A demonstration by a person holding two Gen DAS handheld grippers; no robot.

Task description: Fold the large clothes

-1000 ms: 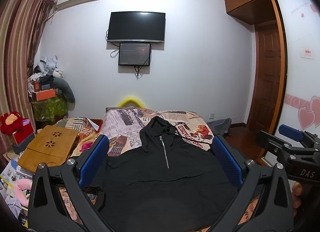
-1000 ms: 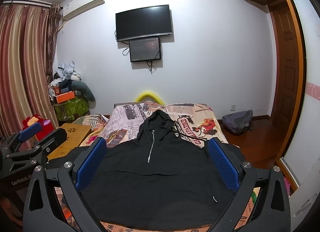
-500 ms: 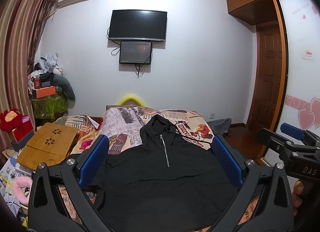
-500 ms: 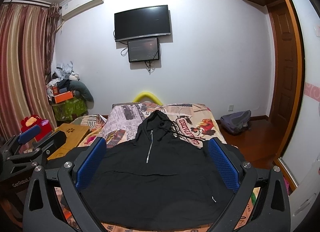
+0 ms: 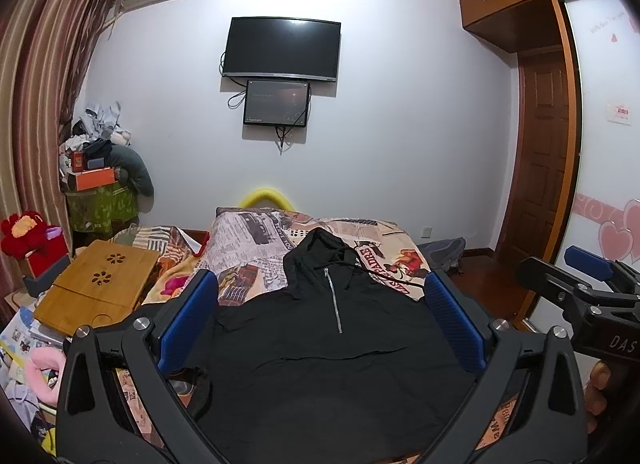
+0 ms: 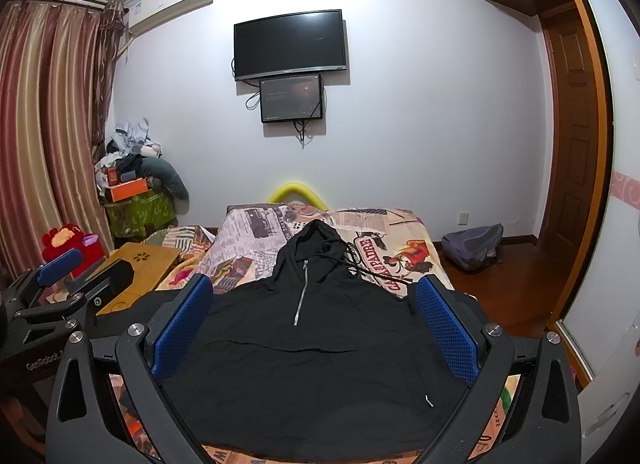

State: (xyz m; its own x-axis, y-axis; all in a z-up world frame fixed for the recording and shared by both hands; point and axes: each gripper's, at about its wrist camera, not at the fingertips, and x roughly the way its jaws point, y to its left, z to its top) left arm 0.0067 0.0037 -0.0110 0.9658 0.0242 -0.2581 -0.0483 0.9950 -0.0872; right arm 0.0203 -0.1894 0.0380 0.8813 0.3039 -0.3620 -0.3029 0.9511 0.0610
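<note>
Currently, no fold is started; I judge this the approach step, both tools held above the near edge of the bed (image 5: 400, 224).

Left side first. A wooden lap table (image 5: 96, 288) sits off the bed's left edge, clear of the work. My left gripper (image 5: 320, 304) has its jaws spread wide with nothing between the blue pads (image 5: 188, 320); it hovers over the garment without touching it. The hoodie's left sleeve looks bunched near the left edge of the bed, partly hidden behind the left finger, so I cannot tell how it lies.

Centre: the black hoodie (image 6: 312, 344) lies front up and spread flat on the bedspread, hood (image 6: 316, 240) toward the far edge, hem at the near edge, short zip (image 6: 301, 292) running down the chest. A drawstring (image 6: 376, 274) trails off toward the right.

Right: my right gripper (image 6: 312, 304) is likewise fully parted and empty, held beside the left one. The right body of the hoodie reaches close to the bed's right edge.

Next move, as I judge it: lower each tool to one side of the garment, at shoulder or sleeve, and pinch a single layer before bringing the sides inward. Thin dark fabric; risk of catching the bedspread along with it.
</note>
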